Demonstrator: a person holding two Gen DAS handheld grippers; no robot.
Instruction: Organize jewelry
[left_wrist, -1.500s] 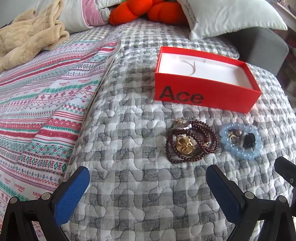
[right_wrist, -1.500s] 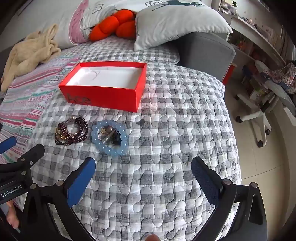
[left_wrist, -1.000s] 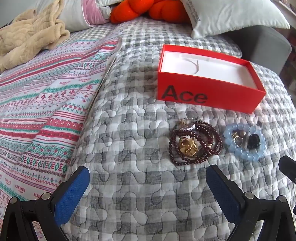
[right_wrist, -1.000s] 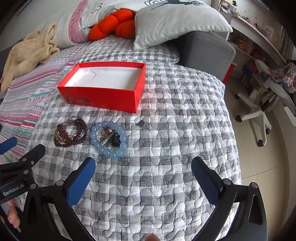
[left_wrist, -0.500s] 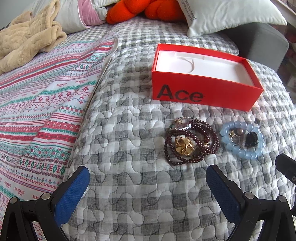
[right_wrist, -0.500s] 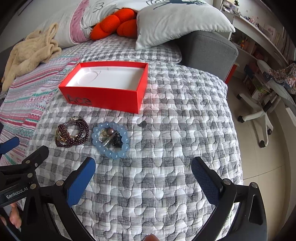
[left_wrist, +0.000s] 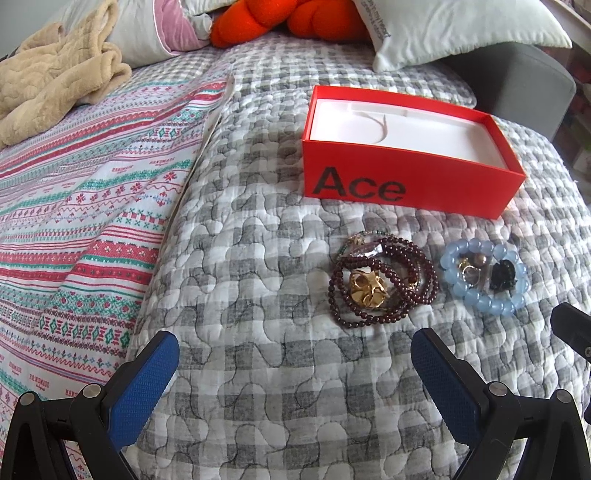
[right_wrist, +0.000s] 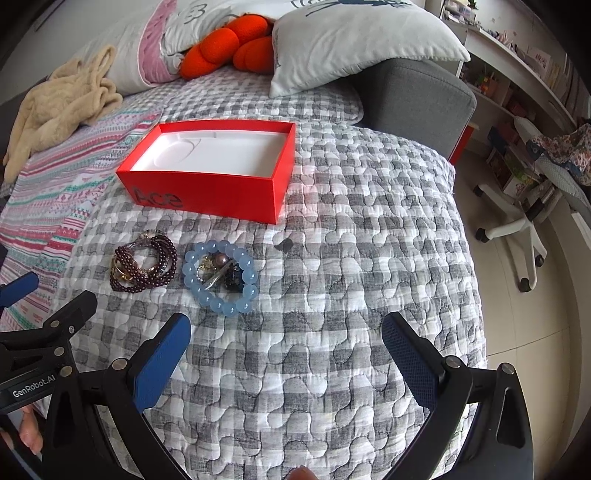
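Note:
An open red box (left_wrist: 413, 184) marked "Ace", with a white lining, sits on the grey checked quilt; it also shows in the right wrist view (right_wrist: 207, 186). In front of it lie a dark red bead bracelet (left_wrist: 384, 284) (right_wrist: 142, 264) coiled around gold pieces, and a light blue bead bracelet (left_wrist: 484, 275) (right_wrist: 221, 277) ringing small dark and gold pieces. A small dark piece (right_wrist: 285, 244) lies alone to the right. My left gripper (left_wrist: 295, 373) is open and empty, short of the dark red bracelet. My right gripper (right_wrist: 286, 354) is open and empty, just right of the blue bracelet.
A striped patterned blanket (left_wrist: 74, 206) covers the bed's left side, with a beige fleece (left_wrist: 48, 88) on it. Pillows (right_wrist: 354, 44) and an orange cushion (right_wrist: 229, 44) lie behind the box. The bed's edge drops to the floor at right, near a white chair base (right_wrist: 517, 229).
Both grippers drifted slightly over the quilt while staying open. The jewelry and the box have not moved.

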